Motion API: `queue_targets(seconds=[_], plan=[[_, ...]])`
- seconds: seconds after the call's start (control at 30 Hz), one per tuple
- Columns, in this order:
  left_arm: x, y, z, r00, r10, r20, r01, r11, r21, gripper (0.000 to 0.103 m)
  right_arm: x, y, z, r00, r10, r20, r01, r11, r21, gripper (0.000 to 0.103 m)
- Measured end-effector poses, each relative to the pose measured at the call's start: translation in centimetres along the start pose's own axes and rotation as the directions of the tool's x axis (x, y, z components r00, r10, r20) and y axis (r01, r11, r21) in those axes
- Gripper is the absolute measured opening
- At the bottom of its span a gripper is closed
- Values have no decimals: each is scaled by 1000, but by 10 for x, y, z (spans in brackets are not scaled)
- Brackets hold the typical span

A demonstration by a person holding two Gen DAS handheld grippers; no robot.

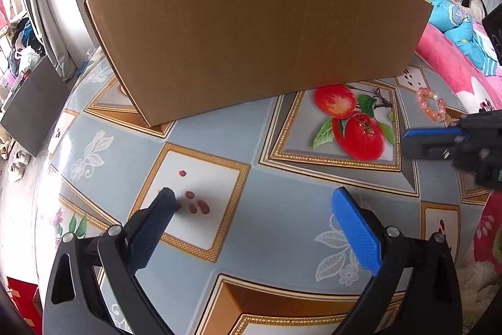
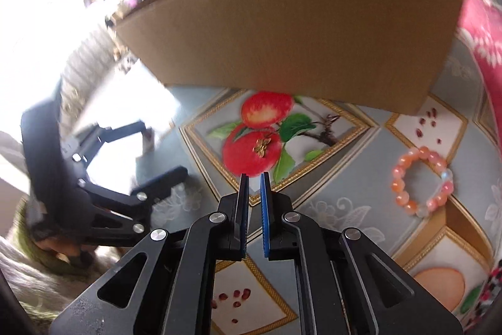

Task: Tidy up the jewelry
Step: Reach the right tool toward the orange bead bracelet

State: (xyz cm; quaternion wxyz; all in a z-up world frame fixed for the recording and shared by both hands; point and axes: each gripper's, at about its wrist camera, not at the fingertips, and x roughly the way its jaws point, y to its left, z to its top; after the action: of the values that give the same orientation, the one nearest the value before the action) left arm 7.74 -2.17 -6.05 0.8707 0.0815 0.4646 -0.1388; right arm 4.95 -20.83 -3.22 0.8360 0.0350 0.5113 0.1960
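Observation:
A pink and orange bead bracelet (image 1: pixel 431 104) lies on the patterned tablecloth at the right, in front of the cardboard box (image 1: pixel 251 33). In the right wrist view the bracelet (image 2: pixel 422 181) lies to the right of my right gripper (image 2: pixel 254 178), apart from it. The right gripper is nearly shut with a thin gap and holds nothing. It enters the left wrist view (image 1: pixel 408 143) from the right, just below the bracelet. My left gripper (image 1: pixel 251 197) is wide open and empty above the table. It shows in the right wrist view (image 2: pixel 163 156) at the left.
The open-topped box (image 2: pixel 291 30) stands at the back of the table. The tablecloth (image 1: pixel 282 178) has printed apples and seeds. A bed with pink and blue bedding (image 1: pixel 455 52) lies at the right, with a person sitting on it.

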Motion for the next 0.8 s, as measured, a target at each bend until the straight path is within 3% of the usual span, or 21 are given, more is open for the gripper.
queue_targets(seconds=[0.17,0.3,0.4,0.53,0.67,0.8], plan=[[-6,-1,2,1000,-17,11,17,1000,13,96,-26,-27,-2,997,-2,72,-6,995,104,13],[-31,-20,6,986,-111,124,100,991,92,93,-34,-36,-7,995,-10,95,-2,992,129,14],[-36,-36,10,976,-166,144,145,979,146,87,-33,-36,-11,995,0,99,-14,990,138,14],[-28,-59,21,970,-198,141,164,961,223,70,-30,-34,-12,994,19,108,-35,989,145,14],[-12,-66,34,963,-243,114,212,950,228,50,-30,-44,-6,993,27,118,-45,988,150,14],[6,-68,42,962,-262,81,234,938,256,37,-31,-50,-6,992,39,124,-59,984,168,14]])
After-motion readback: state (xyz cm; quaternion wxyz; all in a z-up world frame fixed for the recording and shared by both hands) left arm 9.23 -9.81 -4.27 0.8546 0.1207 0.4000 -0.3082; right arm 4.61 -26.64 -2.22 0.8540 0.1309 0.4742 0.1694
